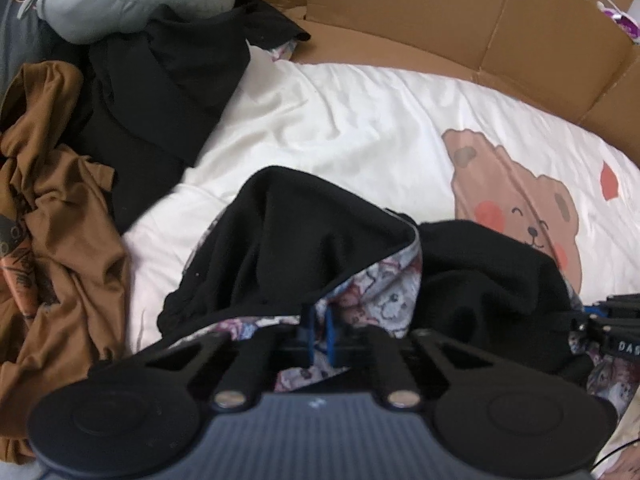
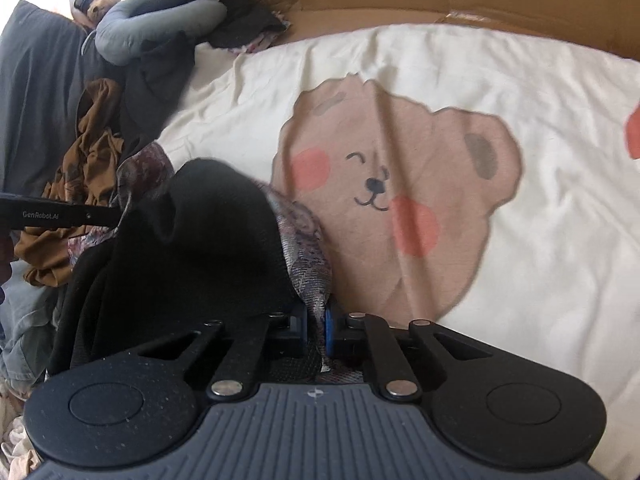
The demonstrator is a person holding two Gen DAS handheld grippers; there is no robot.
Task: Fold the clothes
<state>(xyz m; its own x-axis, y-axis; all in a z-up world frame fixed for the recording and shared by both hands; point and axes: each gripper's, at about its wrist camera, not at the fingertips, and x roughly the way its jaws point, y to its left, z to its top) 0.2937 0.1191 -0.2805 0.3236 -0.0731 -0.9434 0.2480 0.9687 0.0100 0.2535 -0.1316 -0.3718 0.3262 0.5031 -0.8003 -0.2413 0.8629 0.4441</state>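
Note:
A black garment with a floral lining (image 1: 304, 240) lies bunched on the white bedsheet (image 1: 360, 128). My left gripper (image 1: 319, 332) is shut on its floral edge, low in the left wrist view. My right gripper (image 2: 316, 320) is shut on another part of the same garment's (image 2: 208, 232) floral edge. The right gripper's body shows at the right edge of the left wrist view (image 1: 616, 324). The left gripper shows as a black bar at the left of the right wrist view (image 2: 60, 214). The fingertips are partly hidden by cloth.
A brown garment (image 1: 60, 208) and a second black garment (image 1: 160, 88) are piled at the left, with a grey cushion (image 1: 132, 0) behind. Cardboard walls (image 1: 440, 12) ring the far side. The sheet carries a bear print (image 2: 400, 168).

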